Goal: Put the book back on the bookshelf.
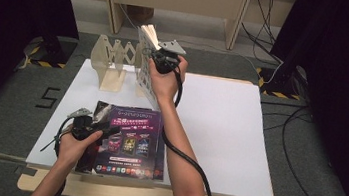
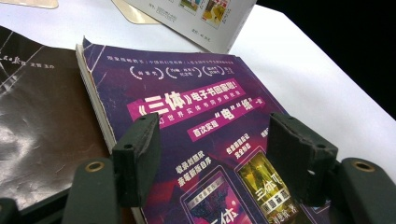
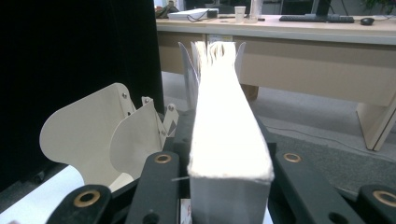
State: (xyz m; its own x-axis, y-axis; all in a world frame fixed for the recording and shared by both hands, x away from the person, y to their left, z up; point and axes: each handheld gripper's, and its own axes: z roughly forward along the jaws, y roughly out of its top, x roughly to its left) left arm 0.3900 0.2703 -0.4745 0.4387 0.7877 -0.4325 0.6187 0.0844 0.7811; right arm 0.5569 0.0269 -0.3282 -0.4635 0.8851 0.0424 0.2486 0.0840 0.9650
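Note:
A purple book (image 1: 132, 140) (image 2: 187, 93) lies flat near the table's front edge, partly over a dark brown book (image 1: 100, 111) (image 2: 42, 116). My left gripper (image 1: 104, 132) (image 2: 217, 135) hovers just above the purple cover with its jaws open and nothing between them. At the back, a white book (image 1: 144, 71) (image 3: 229, 116) stands upright and slightly tilted beside a wooden folding rack (image 1: 112, 57) (image 3: 88, 130). My right gripper (image 1: 160, 56) (image 3: 226, 140) grasps its top edge from above, a jaw on each side of the page block.
A white board (image 1: 229, 130) covers the table, with wide bare room on its right half. Behind the table are a wooden desk (image 3: 303, 51), black curtains on both sides and cables on the floor (image 1: 276, 75).

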